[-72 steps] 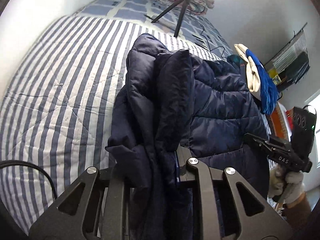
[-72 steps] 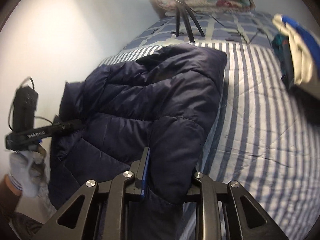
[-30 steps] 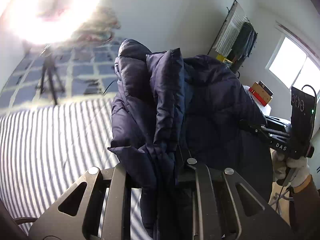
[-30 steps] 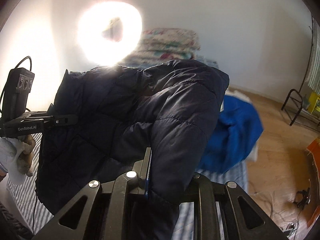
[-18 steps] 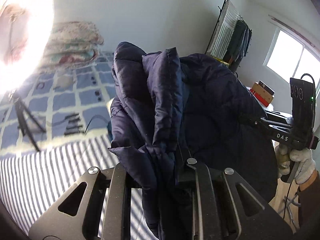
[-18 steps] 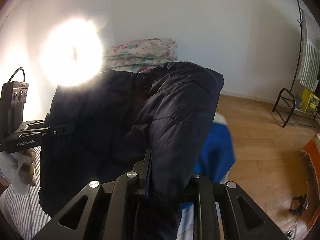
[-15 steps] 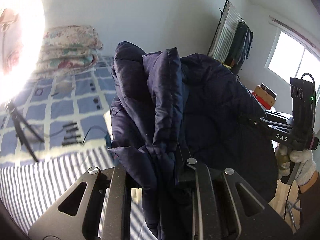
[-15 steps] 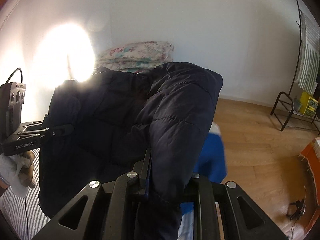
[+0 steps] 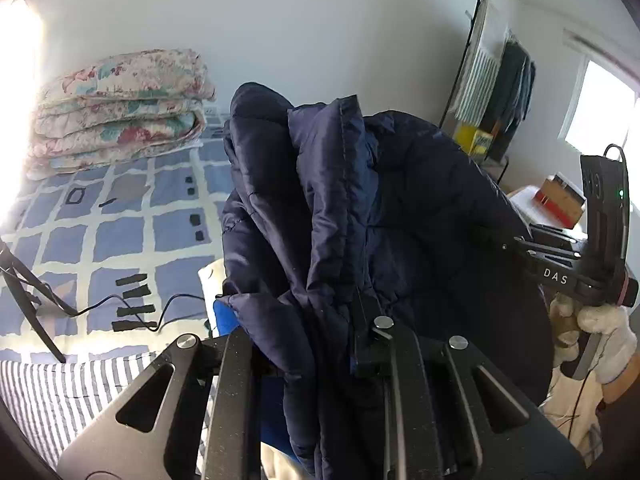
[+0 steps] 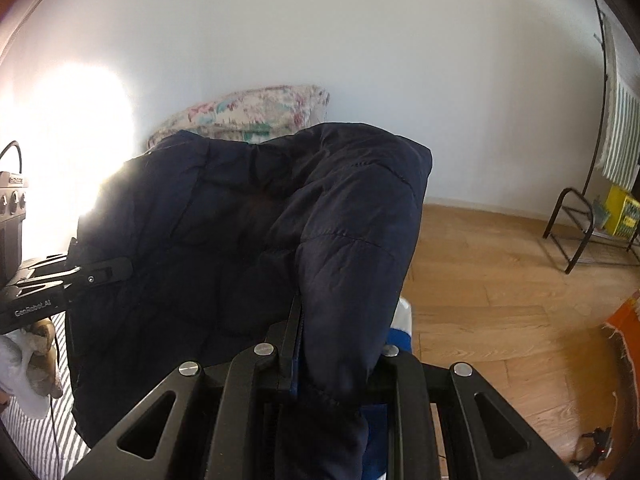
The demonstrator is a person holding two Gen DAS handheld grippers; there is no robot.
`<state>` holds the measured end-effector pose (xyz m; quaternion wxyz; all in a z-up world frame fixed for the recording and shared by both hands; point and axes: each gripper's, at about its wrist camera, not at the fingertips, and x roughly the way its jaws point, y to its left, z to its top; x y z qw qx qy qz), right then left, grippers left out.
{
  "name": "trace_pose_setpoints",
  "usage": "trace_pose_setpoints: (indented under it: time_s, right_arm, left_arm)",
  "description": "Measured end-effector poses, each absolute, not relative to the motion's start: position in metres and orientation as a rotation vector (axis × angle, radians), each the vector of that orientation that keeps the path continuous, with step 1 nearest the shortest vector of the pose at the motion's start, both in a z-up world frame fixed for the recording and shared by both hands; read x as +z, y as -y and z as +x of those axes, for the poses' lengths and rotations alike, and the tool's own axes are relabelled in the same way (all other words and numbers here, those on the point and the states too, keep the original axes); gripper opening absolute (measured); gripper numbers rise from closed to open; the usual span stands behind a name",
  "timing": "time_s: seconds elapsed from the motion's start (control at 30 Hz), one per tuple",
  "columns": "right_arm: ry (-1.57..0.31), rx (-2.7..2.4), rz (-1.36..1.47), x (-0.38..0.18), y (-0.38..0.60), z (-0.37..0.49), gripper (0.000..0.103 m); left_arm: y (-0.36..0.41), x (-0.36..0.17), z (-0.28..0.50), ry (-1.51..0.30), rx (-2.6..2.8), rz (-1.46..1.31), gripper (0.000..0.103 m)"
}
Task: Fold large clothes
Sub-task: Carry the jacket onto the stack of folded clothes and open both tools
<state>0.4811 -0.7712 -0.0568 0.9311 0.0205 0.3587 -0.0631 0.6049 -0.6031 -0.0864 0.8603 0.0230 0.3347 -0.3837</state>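
Note:
A dark navy puffer jacket (image 9: 420, 208) hangs in the air between both grippers, lifted off the bed. My left gripper (image 9: 320, 340) is shut on a bunched edge of the jacket. My right gripper (image 10: 336, 340) is shut on the jacket (image 10: 260, 232) at its other side, the padded fabric draped over the jaws. The right gripper also shows at the right of the left wrist view (image 9: 560, 276), and the left gripper at the left of the right wrist view (image 10: 80, 276). The fingertips are hidden by fabric.
The striped bed (image 9: 48, 392) lies below left, with a checked blue quilt (image 9: 120, 232), folded floral blankets (image 9: 120, 104), a tripod (image 9: 28, 300) and a cable. Blue cloth (image 10: 400, 340) lies under the jacket. A clothes rack (image 9: 492, 92) and wooden floor (image 10: 500, 280) are to the right.
Both grippers have lifted the jacket off the bed and tilted upward; the views now face the far wall and swing slightly right. Both grips stay shut on the jacket.

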Motion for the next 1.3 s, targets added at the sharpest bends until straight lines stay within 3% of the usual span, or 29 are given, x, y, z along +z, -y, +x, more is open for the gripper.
trace_pose_setpoints:
  time_s: [0.2, 0.33, 0.77, 0.97, 1.07, 1.3]
  right_arm:
    - [-0.804, -0.143, 0.061, -0.097, 0.784, 0.497, 0.018]
    - [-0.826, -0.170, 0.097, -0.109, 0.793, 0.507, 0.028]
    - [-0.854, -0.220, 0.151, -0.120, 0.813, 0.499, 0.041]
    - [-0.863, -0.258, 0.142, -0.117, 0.812, 0.492, 0.047]
    - [-0.868, -0.290, 0.118, -0.113, 0.809, 0.485, 0.057]
    - [-0.838, -0.329, 0.140, -0.100, 0.799, 0.465, 0.059]
  left_arm:
    - [0.609, -0.114, 0.618, -0.757, -0.763, 0.062, 0.015]
    - [0.601, -0.128, 0.628, -0.802, -0.762, -0.013, 0.018]
    - [0.591, -0.141, 0.632, -0.834, -0.734, -0.031, 0.044]
    - [0.582, -0.140, 0.631, -0.850, -0.723, -0.054, 0.051]
    - [0.578, -0.136, 0.627, -0.846, -0.720, -0.048, 0.052]
    - [0.560, -0.124, 0.611, -0.838, -0.724, -0.052, 0.052]
